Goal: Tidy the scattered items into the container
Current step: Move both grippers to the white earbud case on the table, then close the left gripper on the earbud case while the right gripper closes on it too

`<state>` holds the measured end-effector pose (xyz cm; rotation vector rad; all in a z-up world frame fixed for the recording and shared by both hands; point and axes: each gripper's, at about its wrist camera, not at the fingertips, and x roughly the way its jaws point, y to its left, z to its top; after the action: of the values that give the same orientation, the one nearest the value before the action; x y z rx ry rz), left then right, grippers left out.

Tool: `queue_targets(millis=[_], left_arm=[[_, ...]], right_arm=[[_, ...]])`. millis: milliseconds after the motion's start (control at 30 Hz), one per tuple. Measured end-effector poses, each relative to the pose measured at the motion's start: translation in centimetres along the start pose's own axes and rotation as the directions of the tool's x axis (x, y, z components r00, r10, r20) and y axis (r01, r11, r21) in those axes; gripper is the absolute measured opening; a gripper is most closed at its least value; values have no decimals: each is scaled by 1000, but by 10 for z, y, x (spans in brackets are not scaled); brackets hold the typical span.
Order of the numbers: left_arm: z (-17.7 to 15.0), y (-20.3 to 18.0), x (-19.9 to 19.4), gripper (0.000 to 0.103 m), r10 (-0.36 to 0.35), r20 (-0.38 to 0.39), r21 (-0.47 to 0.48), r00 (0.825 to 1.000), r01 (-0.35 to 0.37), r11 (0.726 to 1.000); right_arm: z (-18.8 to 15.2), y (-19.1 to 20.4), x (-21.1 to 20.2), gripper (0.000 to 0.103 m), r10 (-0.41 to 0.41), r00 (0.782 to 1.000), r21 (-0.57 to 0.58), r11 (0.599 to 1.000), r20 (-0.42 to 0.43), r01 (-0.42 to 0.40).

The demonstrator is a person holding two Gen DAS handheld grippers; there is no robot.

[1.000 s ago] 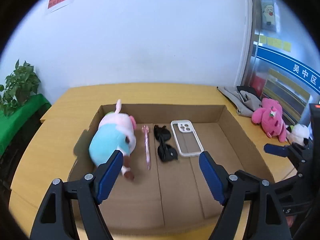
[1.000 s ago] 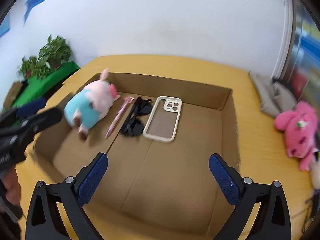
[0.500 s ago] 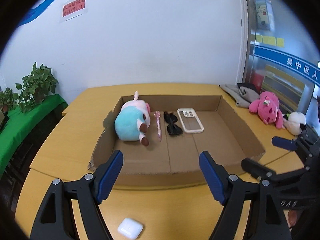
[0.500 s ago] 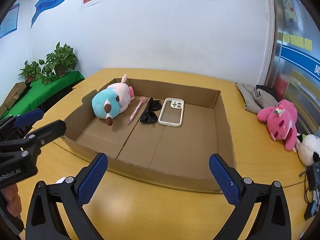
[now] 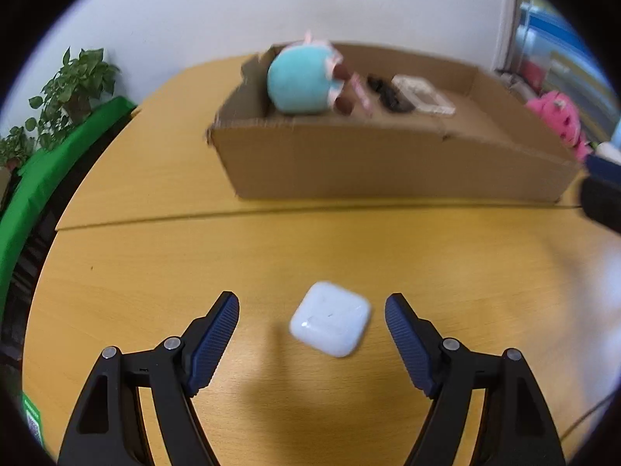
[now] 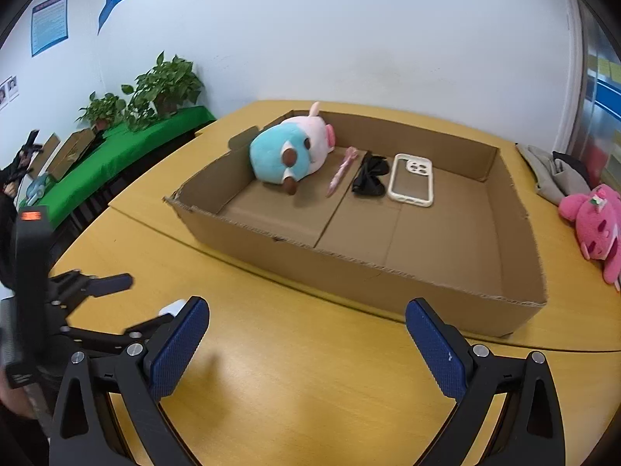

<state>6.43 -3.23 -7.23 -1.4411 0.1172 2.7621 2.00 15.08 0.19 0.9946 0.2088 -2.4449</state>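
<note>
Left wrist cam: my left gripper [image 5: 311, 316] points down at the yellow table [image 5: 155, 272], jaws spread wide, nothing pinched. A white earbud case [image 5: 330, 323] lies flat on the table btwn the two blue pads, clear gap on both sides, a bit nearer the right pad. Beyond it sits the cardboard box [image 5: 388, 171], blurry here. Inside, at the far left end, the teal-and-pink plush [image 5: 300, 79], then a pink pen [image 5: 363, 95], black sunglasses [image 5: 390, 93] and a white phone case [image 5: 423, 95] in a row to its right. Pink plush toy [image 5: 559, 116] lies outside the box on the right. Potted plant [image 5: 73, 85] on a green-covered ledge, far left. A dark tip of my right gripper [image 5: 601, 190] pokes in at the right edge.

Right wrist cam: my right gripper [image 6: 306, 343] hangs over bare table [image 6: 310, 369] in front of the box [image 6: 388, 287], jaws wide apart, holding nothing. Same contents, sharp: plush [image 6: 289, 153] at far left corner, pen [image 6: 341, 171], sunglasses [image 6: 370, 180], phone case [image 6: 412, 180] side by side, rest of the floor bare. Left gripper [image 6: 97, 291] shows at lower left; only a white corner of the earbud case [image 6: 172, 307] peeks out behind my left pad. Pink toy [image 6: 594, 221] and a grey cloth [image 6: 551, 173] lie on the table right of the box. Plants [image 6: 163, 85] at back left.
</note>
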Motion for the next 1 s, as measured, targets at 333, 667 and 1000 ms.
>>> queue_targets(millis=[333,667,1000], left_arm=[[-8,-14,22,54,-90,-64,37,994,92,995],[-33,-61,5,43,-299,-41,310,953,297,903],[-34,-72,5,43,-329,-56,364,943,326,872]], right_arm=[[-24,-28,7,103,8,999,83,997,-50,-3],[-38,-27,27,103,132,981,70,990,-143,-123],[-48,8,79,78,226,921,-90,959,-317,-267]])
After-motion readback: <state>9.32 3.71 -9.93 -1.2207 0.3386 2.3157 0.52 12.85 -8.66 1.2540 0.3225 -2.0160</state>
